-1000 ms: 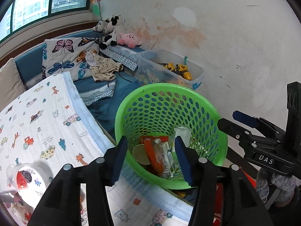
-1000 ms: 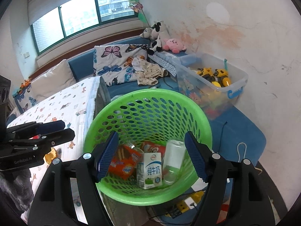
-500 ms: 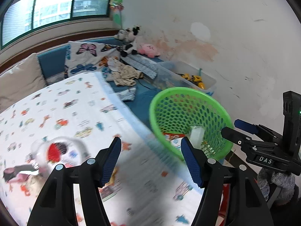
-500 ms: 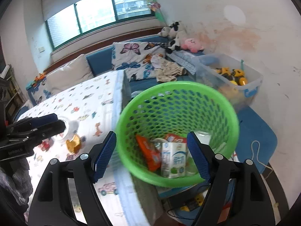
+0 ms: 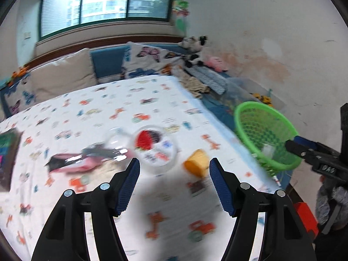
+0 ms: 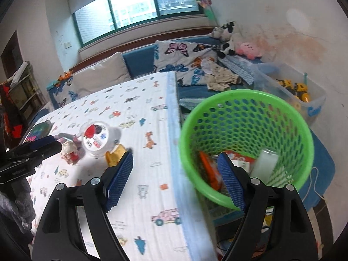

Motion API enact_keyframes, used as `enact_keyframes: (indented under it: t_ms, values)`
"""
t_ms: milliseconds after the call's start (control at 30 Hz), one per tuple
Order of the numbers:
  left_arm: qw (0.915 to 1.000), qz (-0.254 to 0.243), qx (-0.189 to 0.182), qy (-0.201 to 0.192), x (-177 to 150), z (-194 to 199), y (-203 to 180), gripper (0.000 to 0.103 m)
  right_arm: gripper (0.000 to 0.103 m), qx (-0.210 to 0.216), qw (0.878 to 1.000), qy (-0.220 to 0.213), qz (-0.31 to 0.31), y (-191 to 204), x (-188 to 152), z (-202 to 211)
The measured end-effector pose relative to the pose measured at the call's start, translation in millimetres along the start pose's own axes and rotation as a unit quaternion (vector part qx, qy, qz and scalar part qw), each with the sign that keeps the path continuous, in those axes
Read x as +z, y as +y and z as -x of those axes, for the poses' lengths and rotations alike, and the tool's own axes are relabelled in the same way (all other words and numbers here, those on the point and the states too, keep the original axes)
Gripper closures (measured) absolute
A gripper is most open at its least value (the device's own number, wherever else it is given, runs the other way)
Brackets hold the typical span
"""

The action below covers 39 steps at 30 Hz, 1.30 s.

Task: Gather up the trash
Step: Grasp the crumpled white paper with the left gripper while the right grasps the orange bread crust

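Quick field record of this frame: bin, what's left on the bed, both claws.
bin: green basket beside the bed, wrappers and a carton inside
left on bed: round clear lidded tub, yellow piece, crumpled wrappers
left claw: empty, open above the tub
right claw: empty, jaws opening, over the bed edge by the basket

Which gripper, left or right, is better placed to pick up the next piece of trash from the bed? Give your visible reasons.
Probably the left gripper: empty and open, it faces the clear cup and yellow wrapper lying just ahead. The right gripper, its jaws opening on nothing, straddles the bed edge by the green basket.
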State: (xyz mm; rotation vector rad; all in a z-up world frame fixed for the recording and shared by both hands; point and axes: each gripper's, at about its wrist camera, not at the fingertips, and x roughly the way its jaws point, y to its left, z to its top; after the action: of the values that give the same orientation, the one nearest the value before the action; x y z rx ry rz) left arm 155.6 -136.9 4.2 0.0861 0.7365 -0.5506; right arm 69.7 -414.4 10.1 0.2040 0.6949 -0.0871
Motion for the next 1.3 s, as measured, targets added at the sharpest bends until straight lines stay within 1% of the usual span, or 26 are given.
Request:
enact_keyframes:
  t_ms: [167,333,500,800,900,967,1067,1100,1133,1300]
  values:
    - [0.9991,0.019,0.031,0.021,-16,-5,35,0.039,0.022,0.015,1.000,0.007,0.008,16,0,-10]
    - [0.9976,0.035,0.041,0.044,-24,-21,58,0.039,0.022,0.026,0.999,0.022,0.021,32,-3,-23]
    - [0.9965,0.042,0.049,0.053,-25,-36,67,0.038,0.022,0.035,0.998,0.034,0.036,47,-6,-33]
    - [0.9943,0.060,0.061,0.064,-23,-58,75,0.038,0.022,0.050,0.996,0.052,0.049,63,-10,-51]
    - [0.9942,0.058,0.062,0.066,-23,-62,74,0.047,0.022,0.052,0.995,0.058,0.054,67,-11,-57]
    - [0.9942,0.058,0.063,0.065,-24,-62,74,0.056,0.022,0.054,0.995,0.065,0.057,68,-13,-62]
    - [0.9944,0.061,0.060,0.062,-25,-59,74,0.063,0.022,0.059,0.994,0.074,0.060,69,-15,-70]
    - [0.9947,0.061,0.056,0.062,-25,-57,74,0.069,0.022,0.058,0.993,0.078,0.063,70,-15,-73]
    - [0.9948,0.060,0.055,0.062,-25,-56,74,0.070,0.022,0.059,0.993,0.080,0.064,71,-16,-76]
    - [0.9964,0.050,0.045,0.053,-28,-42,65,0.072,0.022,0.066,0.991,0.090,0.075,78,-19,-90]
